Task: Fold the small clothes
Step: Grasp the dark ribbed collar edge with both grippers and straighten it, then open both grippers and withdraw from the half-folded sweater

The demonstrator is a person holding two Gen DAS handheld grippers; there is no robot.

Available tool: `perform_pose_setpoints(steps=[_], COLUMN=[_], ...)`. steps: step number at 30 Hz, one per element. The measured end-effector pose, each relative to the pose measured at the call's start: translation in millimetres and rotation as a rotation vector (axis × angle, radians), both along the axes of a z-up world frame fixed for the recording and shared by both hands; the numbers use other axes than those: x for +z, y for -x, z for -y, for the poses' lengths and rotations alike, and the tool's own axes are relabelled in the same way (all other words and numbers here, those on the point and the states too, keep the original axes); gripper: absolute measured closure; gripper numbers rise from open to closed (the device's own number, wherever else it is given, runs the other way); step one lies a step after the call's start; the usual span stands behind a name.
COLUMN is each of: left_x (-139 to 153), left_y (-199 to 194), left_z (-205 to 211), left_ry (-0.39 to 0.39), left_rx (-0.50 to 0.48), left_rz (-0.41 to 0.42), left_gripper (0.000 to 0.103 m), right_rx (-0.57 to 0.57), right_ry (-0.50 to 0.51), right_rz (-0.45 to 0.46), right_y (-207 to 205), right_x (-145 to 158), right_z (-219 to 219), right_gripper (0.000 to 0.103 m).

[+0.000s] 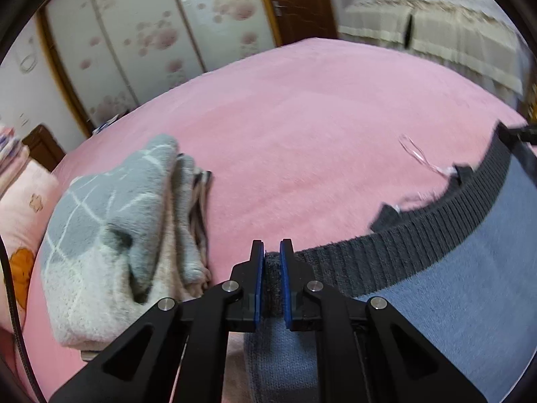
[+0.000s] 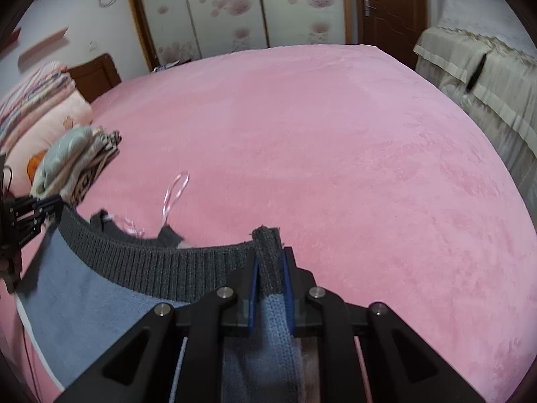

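Note:
A small blue knit sweater [image 1: 453, 285] with a dark grey ribbed band [image 1: 402, 245] hangs stretched between my two grippers above the pink bed [image 1: 302, 117]. My left gripper [image 1: 272, 252] is shut on one end of the grey band. My right gripper [image 2: 270, 255] is shut on the other end of the band [image 2: 151, 262], with blue knit [image 2: 84, 302] hanging to its left. The left gripper also shows in the right wrist view [image 2: 50, 206] at the far left. A pink ribbon loop [image 2: 174, 191] lies on the bed beyond the sweater.
A stack of folded clothes [image 1: 117, 235] with a grey and white fleece on top lies on the bed's left side, also in the right wrist view [image 2: 77, 161]. Pillows [image 2: 40, 107] sit at the far left. A wardrobe [image 2: 235, 10] and beige-covered furniture [image 2: 486, 77] stand beyond the bed.

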State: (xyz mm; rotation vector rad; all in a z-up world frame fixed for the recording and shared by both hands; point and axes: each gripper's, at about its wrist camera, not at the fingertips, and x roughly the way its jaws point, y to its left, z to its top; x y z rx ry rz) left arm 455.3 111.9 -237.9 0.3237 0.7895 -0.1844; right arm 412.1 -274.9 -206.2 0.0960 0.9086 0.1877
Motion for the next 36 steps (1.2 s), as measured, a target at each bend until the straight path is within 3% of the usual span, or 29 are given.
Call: perform_pose_setpoints(steps=[7, 12, 19, 20, 22, 26, 28, 32, 36], left_x=[-22.4, -51.7, -64.5, -63.8, -60.3, -37.5, -22.3, 19.2, 68.1], left_y=[-18.0, -23.9, -21.6, -21.5, -21.2, -12.3, -5.2, 19.1, 51.8], left_z=[-7.7, -5.6, 1.2, 2.1, 4.6, 5.2, 5.7, 9.6, 10.3], left_ry=[-0.028, -0.085, -0.126, -0.134, -0.170, -0.182, -0.177, -0.151, -0.092], left_rx=[0.090, 0.105, 0.100, 0.099, 0.120, 0.147, 0.152, 0.133, 0.142], left_rz=[-0.035, -0.082, -0.109, -0.108, -0.100, -0.113, -0.129, -0.120, -0.128], left_gripper=[0.096, 0.096, 0.093, 0.091, 0.072, 0.046, 0.024, 0.020, 0.019], right_rx=[-0.083, -0.119, -0.115, -0.116, -0.114, -0.128, -0.126, -0.128, -0.149], right_ry=[0.003, 0.002, 0.036, 0.037, 0.028, 0.004, 0.002, 0.020, 0.021], right_rz=[-0.066, -0.111, -0.119, -0.121, -0.127, -0.131, -0.126, -0.096, -0.065], right_y=[-16.1, -23.2, -24.6, -24.2, -21.4, -9.4, 0.1, 25.0, 54.4], right_x=[-20.0, -39.6, -41.8, -40.2, -35.0, -17.3, -2.3, 38.6, 80.5], right_z=[7.7, 14.5, 8.5, 7.3, 6.7, 7.7, 6.5, 0.8, -3.7], right_gripper=[0.092, 0.092, 0.092, 0.091, 0.087, 0.080, 0.080, 0.077, 0.053])
